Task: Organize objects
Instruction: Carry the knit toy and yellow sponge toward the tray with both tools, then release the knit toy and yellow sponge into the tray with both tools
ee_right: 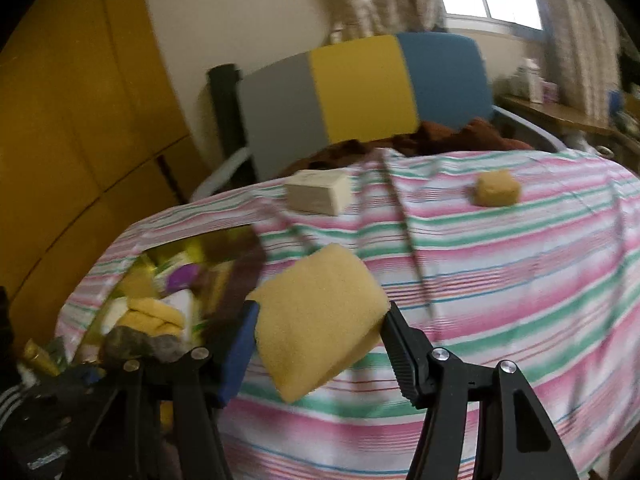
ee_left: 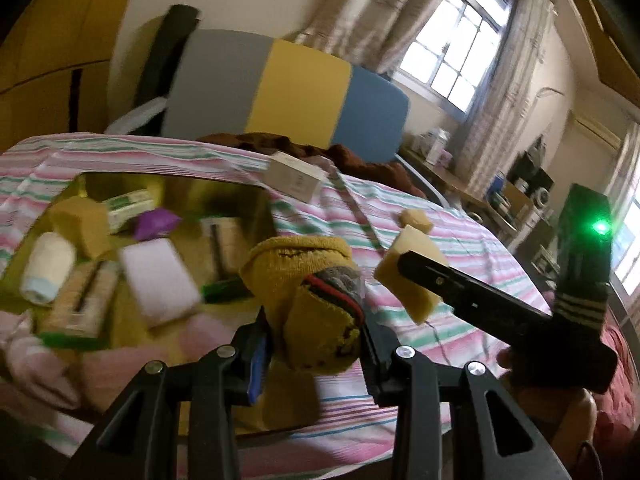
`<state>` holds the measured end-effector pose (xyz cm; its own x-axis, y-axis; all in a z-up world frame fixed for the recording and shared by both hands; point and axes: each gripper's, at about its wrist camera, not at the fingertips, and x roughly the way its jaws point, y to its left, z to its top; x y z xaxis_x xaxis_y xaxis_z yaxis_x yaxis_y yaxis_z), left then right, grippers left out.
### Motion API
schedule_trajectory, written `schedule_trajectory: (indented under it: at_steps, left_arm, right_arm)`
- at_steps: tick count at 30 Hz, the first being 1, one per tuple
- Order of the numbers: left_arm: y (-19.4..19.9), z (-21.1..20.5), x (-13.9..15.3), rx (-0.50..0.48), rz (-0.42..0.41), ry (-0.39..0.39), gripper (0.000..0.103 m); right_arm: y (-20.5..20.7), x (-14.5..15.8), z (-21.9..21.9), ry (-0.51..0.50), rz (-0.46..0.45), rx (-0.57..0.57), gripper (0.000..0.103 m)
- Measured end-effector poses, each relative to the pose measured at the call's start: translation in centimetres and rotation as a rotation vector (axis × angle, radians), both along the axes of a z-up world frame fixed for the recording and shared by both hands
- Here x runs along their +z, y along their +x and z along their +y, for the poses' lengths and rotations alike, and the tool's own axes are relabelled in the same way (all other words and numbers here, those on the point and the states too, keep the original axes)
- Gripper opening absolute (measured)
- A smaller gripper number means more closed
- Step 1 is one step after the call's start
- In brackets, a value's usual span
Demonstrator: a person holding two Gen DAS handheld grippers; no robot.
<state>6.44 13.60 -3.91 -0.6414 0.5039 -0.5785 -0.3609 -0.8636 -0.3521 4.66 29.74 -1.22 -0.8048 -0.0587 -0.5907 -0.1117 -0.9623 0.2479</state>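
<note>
We have both hands loaded over the striped bedsheet [ee_right: 500, 248]. Our left gripper [ee_left: 316, 340] is clamped on a rolled mustard-yellow sock [ee_left: 308, 292], and our right gripper [ee_right: 320, 340] pinches a yellow sponge [ee_right: 320, 320] by its sides — the foam bulges a little between the jaws. The open box [ee_left: 256, 200] sits at the left, already crowded with a white roll, a pink sponge, a purple packet and small cartons.

The step in hand looks like carrying both pieces to that box. To do it well, we should keep both grips firm, bring each item over a free pocket rather than onto the pile, and lower before letting go — soft things bounce. A white carton [ee_right: 318, 196] and a small tan sponge [ee_right: 498, 190] lie on the sheet, waiting.
</note>
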Motion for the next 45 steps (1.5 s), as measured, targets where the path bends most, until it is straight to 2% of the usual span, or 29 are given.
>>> schedule_trajectory:
  at_steps: [7, 14, 20, 21, 22, 23, 24, 26, 29, 33, 37, 45]
  left_arm:
    - [-2.3, -5.4, -0.1, 0.116, -0.028, 0.061, 0.038]
    - [-5.1, -8.0, -1.6, 0.163, -0.087, 0.038, 0.038]
    - [-7.8, -9.0, -2.7, 0.193, -0.122, 0.009, 0.04]
    - [-8.0, -9.0, -2.8, 0.196, -0.13, 0.001, 0.044]
    - [-8.2, -9.0, -2.9, 0.201, -0.14, -0.013, 0.054]
    - [-8.3, -9.1, -2.9, 0.212, -0.141, -0.022, 0.064]
    - [-7.9, -9.1, -2.7, 0.223, -0.134, -0.024, 0.067]
    - [-7.5, -9.7, -2.4, 0.229, -0.118, 0.0, 0.07]
    - [-6.7, -10.4, -1.8, 0.271, -0.095, 0.028, 0.071]
    - [-5.8, -11.2, -1.5, 0.354, -0.084, 0.027, 0.071]
    - [-5.1, -11.7, -1.6, 0.384, -0.092, 0.052, 0.071]
    - [-4.5, -10.6, -1.0, 0.363, -0.093, 0.061, 0.071]
  right_arm:
    - [-1.8, 1.1, -5.1, 0.006, 0.01, 0.14, 0.062]
    - [-4.5, 0.9, -9.2, 0.056, -0.025, 0.244, 0.063]
    - [-7.2, 0.6, -10.4, 0.046, -0.047, 0.25, 0.065]
    - [-7.6, 0.6, -10.5, 0.041, -0.05, 0.25, 0.066]
    - [-8.2, 0.5, -10.7, 0.034, -0.06, 0.252, 0.069]
    - [-8.6, 0.3, -10.9, 0.026, -0.075, 0.249, 0.079]
    - [-8.8, 0.2, -10.8, 0.019, -0.085, 0.241, 0.085]
    - [-8.4, 0.3, -10.4, -0.001, -0.079, 0.218, 0.087]
    - [-7.5, 0.4, -9.6, -0.016, -0.064, 0.188, 0.09]
    - [-6.7, 0.2, -8.7, -0.026, -0.064, 0.173, 0.09]
    - [-6.0, 0.1, -8.2, -0.029, -0.065, 0.166, 0.09]
    - [-5.4, 0.2, -7.5, -0.031, -0.062, 0.158, 0.09]
